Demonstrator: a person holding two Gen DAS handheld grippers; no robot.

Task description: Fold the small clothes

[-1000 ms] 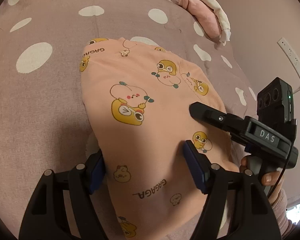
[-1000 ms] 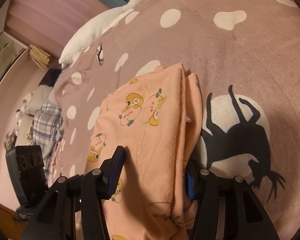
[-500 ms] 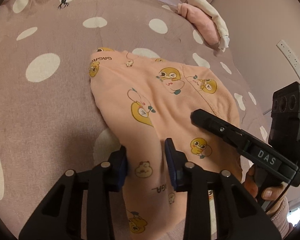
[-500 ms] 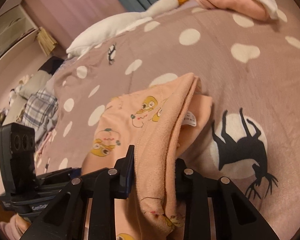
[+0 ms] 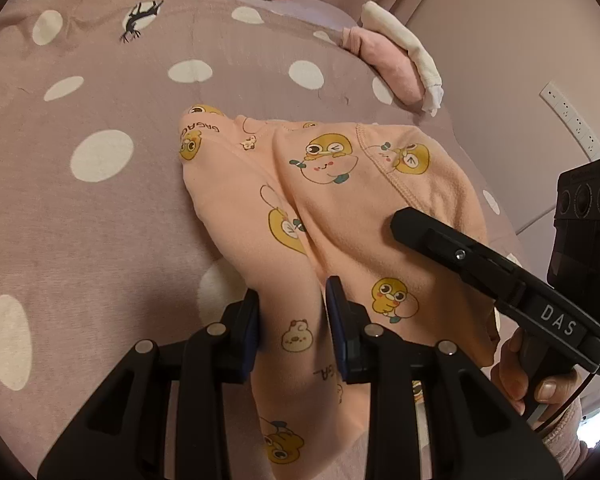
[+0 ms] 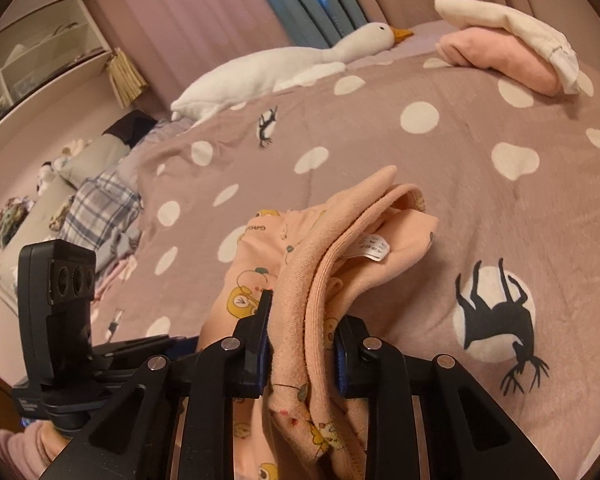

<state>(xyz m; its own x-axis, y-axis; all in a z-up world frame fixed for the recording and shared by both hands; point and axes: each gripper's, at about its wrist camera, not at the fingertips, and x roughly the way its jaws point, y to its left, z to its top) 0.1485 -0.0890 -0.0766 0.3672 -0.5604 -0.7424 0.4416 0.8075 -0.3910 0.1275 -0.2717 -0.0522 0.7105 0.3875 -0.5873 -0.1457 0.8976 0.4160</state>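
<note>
Your left gripper (image 5: 292,316) points steeply down, its jaws just closed in until the blue pads pinch a fold of the peach garment (image 5: 340,208) between them. Your right gripper (image 6: 302,340) has just closed too, clamping a thick bunch of the same cloth. From the left wrist it enters from 4 o'clock, your right hand (image 5: 528,376) wrapped round its handle. From the right wrist, your left hand's sleeve (image 6: 16,450) shows at 8 o'clock.
</note>
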